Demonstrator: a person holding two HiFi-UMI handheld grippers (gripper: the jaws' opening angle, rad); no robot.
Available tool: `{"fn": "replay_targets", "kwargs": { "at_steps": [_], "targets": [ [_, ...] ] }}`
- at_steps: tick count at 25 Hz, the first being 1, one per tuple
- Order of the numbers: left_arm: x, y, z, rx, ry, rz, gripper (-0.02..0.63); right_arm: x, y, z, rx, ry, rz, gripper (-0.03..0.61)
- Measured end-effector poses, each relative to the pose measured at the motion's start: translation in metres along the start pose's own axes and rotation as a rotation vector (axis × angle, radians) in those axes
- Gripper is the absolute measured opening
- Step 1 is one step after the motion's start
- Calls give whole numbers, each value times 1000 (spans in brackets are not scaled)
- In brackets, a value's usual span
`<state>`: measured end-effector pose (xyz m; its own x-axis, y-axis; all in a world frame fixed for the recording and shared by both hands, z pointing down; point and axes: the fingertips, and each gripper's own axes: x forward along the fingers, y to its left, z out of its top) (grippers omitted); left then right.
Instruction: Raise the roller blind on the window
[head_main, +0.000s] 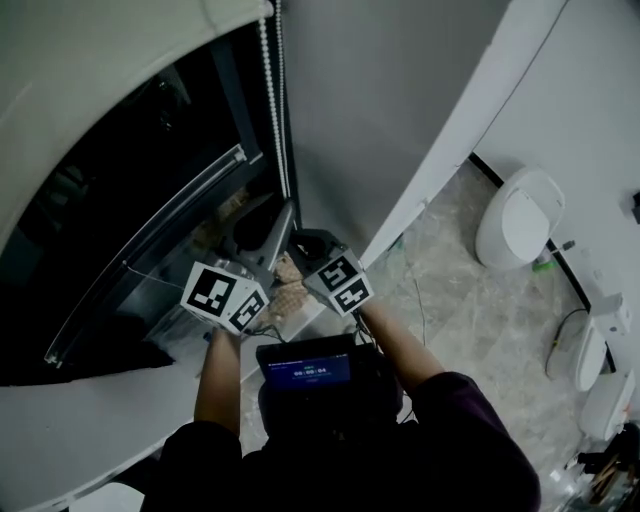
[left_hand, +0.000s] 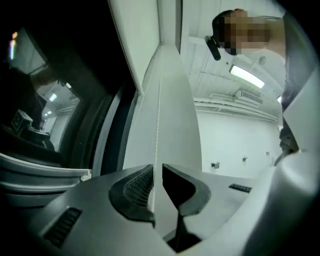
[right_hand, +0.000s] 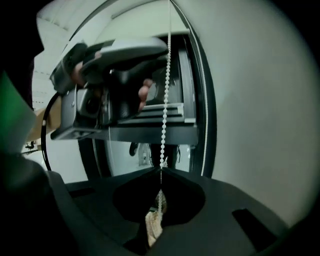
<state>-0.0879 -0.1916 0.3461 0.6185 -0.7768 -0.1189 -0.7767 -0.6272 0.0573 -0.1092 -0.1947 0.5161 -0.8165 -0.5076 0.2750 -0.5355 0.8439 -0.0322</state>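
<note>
Clamping the bead chain is right hand-held gripper.

the bead chain hangs along the right edge of the window, with the wall to its right. on it the left tongs sit above the right tongs. the toilet stands on the floor far right

bead chain top cut off

Grey left tool and darker right tool each bear 1 black-and-white marker cube; sleeves dark.
</note>
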Motion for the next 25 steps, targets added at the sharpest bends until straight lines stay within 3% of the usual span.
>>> {"fn": "replay_targets", "kwargs": {
  "at_steps": [3,8,10,12,15,18,22,23,25],
  "targets": [
    [5,2,-4,0,14,16,23,1,14,-23,31,25,30,9],
    [2,11,-5,23,-9,65,11,-4,10,-23,65,12,12,11],
    [-4,23,-7,-7,-39,91,11,-14,0,-17,104,-8,2,11],
    [-7,35,-27,-15,-10,104,11,-28,-14,8,138,-78,-13,14],
    [-8,39,-87,-47,122,104,11,-53,-25,72,157,-223,-10,14],
    [-9,27,-132,-89,213,83,11,-64,-13,133,88,-313,28,35],
    [-2,7,-140,-60,234,42,11,-52,-8,160,-16,-293,8,57],
    [-1,6,-140,-65,232,41,11,-51,-9,161,-33,-287,-4,21],
    [-5,8,-139,-103,220,46,11,-52,-9,161,-44,-292,-23,18]
  ]
}}
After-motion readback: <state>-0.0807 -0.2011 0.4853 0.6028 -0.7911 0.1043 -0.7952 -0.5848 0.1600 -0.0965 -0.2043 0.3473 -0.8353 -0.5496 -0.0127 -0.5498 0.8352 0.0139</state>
